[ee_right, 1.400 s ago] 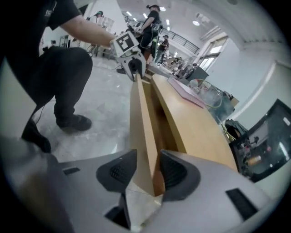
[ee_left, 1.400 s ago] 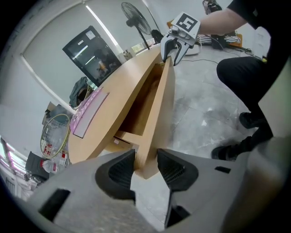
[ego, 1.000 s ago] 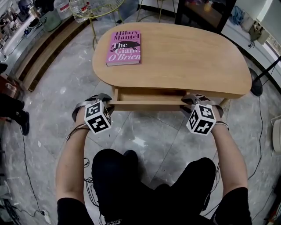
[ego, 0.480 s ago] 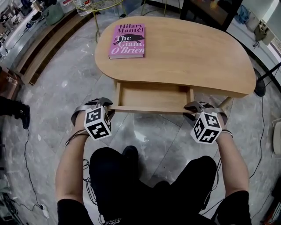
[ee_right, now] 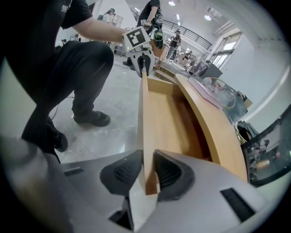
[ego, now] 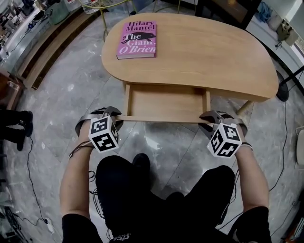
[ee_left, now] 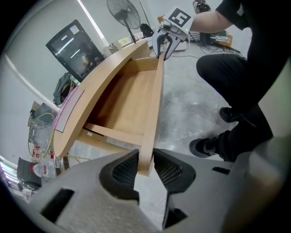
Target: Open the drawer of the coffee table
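The left gripper (ego: 116, 116) was clamped on the left end of the drawer front (ego: 161, 118) and the right gripper (ego: 205, 120) on its right end, both sets of jaws having just been closing onto the board. In the head view the drawer (ego: 164, 100) stood pulled out from under the coffee table (ego: 209, 52), its tray bare. A pink book (ego: 137, 39) lay on the tabletop's far left part, well apart from the drawer. The person's black-trousered legs (ego: 156, 199) crouched on the marble floor (ego: 164, 142) just before the drawer front. A low wooden bench (ego: 45, 50) ran along the left.

In the left gripper view the ribbed pads (ee_left: 125, 169) pinched the thin board narrowly between them, with the other gripper at the board's far end. A standing fan (ee_left: 122, 11) and a dark screen (ee_left: 75, 45) stood beyond the table; a black shoe (ee_left: 207, 146) rested near the drawer.

In the right gripper view the pads likewise gripped the board edge-on, and people stood far behind.
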`<action>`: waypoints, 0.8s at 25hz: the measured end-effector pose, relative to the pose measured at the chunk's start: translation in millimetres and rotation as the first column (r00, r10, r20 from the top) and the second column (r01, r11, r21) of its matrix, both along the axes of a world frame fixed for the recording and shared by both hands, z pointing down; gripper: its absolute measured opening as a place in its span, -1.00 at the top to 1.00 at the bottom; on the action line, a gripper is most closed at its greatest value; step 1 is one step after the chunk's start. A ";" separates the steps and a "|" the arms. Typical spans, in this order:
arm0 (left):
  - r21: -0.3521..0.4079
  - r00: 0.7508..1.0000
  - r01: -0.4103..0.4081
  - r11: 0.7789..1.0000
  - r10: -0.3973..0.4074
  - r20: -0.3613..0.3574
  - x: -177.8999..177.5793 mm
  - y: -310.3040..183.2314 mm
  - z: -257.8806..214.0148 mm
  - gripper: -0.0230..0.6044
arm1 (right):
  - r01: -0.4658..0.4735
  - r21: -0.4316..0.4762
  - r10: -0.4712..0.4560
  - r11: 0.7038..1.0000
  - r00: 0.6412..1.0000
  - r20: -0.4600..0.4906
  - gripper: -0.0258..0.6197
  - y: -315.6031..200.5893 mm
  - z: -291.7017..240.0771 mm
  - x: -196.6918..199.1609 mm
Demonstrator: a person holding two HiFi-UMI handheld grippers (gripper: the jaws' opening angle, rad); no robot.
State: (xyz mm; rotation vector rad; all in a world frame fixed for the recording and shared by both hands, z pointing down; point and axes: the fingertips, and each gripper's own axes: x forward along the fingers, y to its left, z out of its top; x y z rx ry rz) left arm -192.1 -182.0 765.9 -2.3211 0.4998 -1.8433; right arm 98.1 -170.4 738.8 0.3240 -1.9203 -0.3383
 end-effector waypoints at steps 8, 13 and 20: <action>-0.014 1.000 -0.004 1.000 0.004 0.003 0.6 10.7 3.5 0.57 | 0.011 -0.018 -0.011 1.000 1.000 -0.008 0.64 10.1 3.7 0.6; -0.015 1.000 -0.004 1.000 0.005 0.006 1.3 14.5 3.3 0.57 | 0.025 -0.032 -0.026 0.999 0.999 -0.026 0.65 13.6 4.0 1.1; -0.036 1.000 -0.022 0.999 0.023 0.013 -0.1 26.1 7.4 0.59 | 0.052 -0.075 -0.054 0.996 0.998 -0.020 0.67 27.3 7.2 -0.4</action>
